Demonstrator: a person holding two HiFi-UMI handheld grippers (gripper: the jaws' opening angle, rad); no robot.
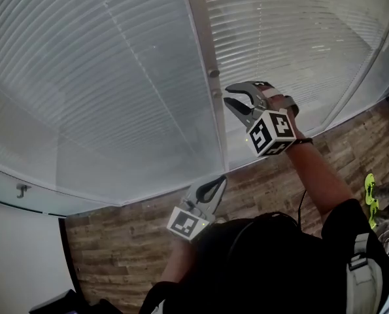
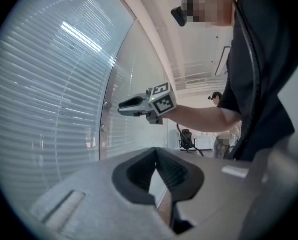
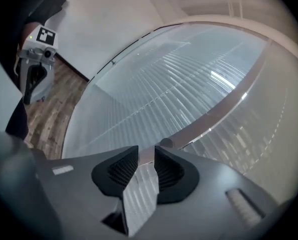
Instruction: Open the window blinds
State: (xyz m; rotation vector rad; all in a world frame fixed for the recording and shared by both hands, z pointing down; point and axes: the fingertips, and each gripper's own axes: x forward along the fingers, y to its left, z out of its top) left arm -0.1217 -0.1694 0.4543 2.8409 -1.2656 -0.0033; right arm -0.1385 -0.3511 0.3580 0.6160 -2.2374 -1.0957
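White slatted blinds [image 1: 116,97] sit closed behind glass, split by a brown upright frame post [image 1: 202,51]. The post carries two small round knobs [image 1: 213,72], one above the other. My right gripper [image 1: 227,95] is raised to the lower knob [image 1: 217,95], open, with its tips just short of it and nothing between its fingers. In the right gripper view that knob [image 3: 165,143] shows just beyond the jaw tips of the right gripper [image 3: 146,151]. My left gripper [image 1: 220,179] hangs lower, away from the glass, shut and empty; the left gripper [image 2: 155,151] looks along the window at the right gripper [image 2: 122,105].
Wood-plank floor [image 1: 116,241] runs along the base of the window. A small hook [image 1: 22,190] is on the white wall at the left. A yellow-green object [image 1: 371,191] lies on the floor at the right. An office chair [image 2: 187,139] stands far off.
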